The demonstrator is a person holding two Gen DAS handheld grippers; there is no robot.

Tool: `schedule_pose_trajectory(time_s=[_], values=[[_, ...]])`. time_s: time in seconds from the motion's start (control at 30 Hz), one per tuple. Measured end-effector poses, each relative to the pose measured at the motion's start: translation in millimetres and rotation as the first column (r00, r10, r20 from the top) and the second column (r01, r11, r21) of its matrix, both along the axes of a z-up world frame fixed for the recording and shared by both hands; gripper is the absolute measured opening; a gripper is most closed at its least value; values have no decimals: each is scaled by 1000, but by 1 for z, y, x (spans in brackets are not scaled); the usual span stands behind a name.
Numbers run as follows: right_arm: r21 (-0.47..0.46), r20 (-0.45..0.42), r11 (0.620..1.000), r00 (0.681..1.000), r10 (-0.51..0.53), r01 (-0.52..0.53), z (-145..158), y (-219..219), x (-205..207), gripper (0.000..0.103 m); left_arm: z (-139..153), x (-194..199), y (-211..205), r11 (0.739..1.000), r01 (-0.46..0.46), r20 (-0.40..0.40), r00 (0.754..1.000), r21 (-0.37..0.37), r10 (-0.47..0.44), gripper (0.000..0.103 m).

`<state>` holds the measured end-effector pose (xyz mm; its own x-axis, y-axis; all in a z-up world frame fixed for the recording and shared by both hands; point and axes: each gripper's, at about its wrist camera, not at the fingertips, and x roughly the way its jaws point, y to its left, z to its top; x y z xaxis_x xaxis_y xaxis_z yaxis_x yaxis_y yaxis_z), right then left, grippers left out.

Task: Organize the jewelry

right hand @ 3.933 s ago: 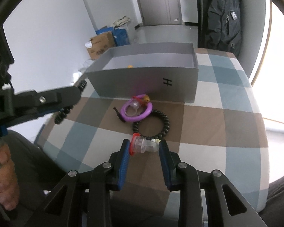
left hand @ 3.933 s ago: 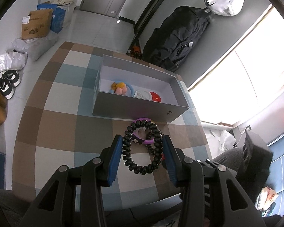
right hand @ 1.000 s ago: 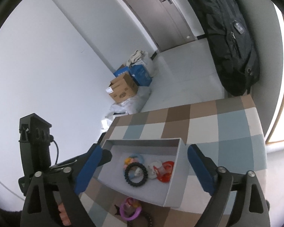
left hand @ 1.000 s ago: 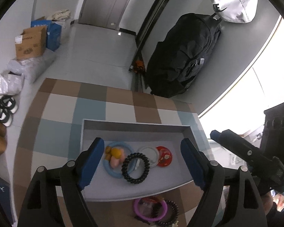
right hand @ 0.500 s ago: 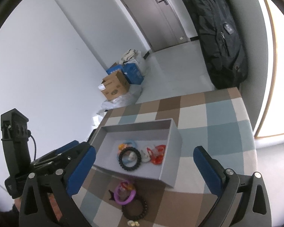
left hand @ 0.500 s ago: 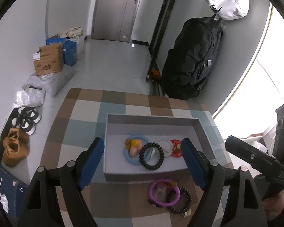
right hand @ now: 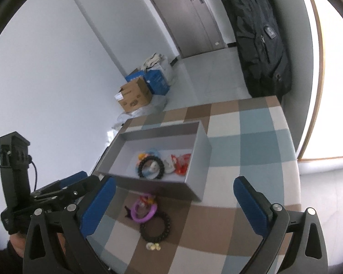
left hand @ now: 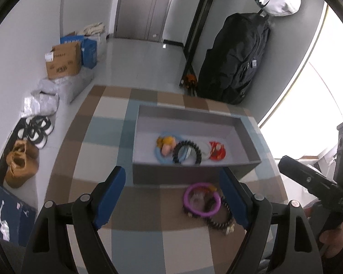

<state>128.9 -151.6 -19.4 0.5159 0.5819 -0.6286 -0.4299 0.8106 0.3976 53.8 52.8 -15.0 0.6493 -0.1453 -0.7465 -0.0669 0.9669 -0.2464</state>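
Note:
A grey open box (left hand: 183,173) stands on the checked tablecloth. In it lie a blue ring with a yellow charm (left hand: 163,145), a black beaded bracelet (left hand: 187,153), a white ring (left hand: 205,151) and a red piece (left hand: 217,151). In front of the box lie a purple ring (left hand: 201,199) and a dark beaded bracelet (left hand: 219,218). My left gripper (left hand: 172,196) hangs open and empty over the near side of the box. My right gripper (right hand: 173,205) is wide open and empty, above the purple ring (right hand: 145,210) and dark bracelet (right hand: 155,226).
The table's edge drops to a grey floor with cardboard boxes (left hand: 62,60), shoes (left hand: 36,130) and a black bag (left hand: 233,57) by the wall. My right gripper's body (left hand: 313,187) shows at the right of the left wrist view, close beside the left one.
The black bracelet and the red piece I held have gone into the box. Both grippers have drawn back from the box, bringing the purple ring and dark bracelet into view. The right jaws stand wider.

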Motion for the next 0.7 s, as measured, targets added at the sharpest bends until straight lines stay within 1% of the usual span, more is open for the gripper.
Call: schedule_pose_trajectory(time_s=[0.1, 0.2, 0.27, 0.33, 0.47, 0.53, 0.7], values=[[-24, 0, 1000, 1000, 16, -16, -2, 2, -6, 103, -5, -2, 0, 1000, 5, -27, 1000, -7, -5, 80], [-36, -1, 999, 1000, 17, -18, -4, 4, -9, 103, -10, -4, -4, 1000, 23, -48, 999, 4, -23, 80], [-42, -8, 999, 1000, 14, -15, -6, 3, -9, 103, -15, -4, -10, 999, 49, -69, 996, 6, -48, 80], [-48, -19, 999, 1000, 11, -11, -9, 3, -8, 103, -20, -2, -17, 995, 102, -89, 991, -16, -103, 80], [-37, -56, 999, 998, 23, -25, -12, 3, -7, 103, -29, 4, -32, 987, 163, -120, 980, 2, -162, 80], [-47, -57, 999, 998, 23, -26, -14, 4, -6, 103, -34, 8, -37, 986, 168, -141, 976, 17, -164, 80], [-65, -63, 998, 998, 12, -16, -16, 0, -6, 103, -39, 15, -40, 984, 179, -164, 971, 4, -176, 80]])
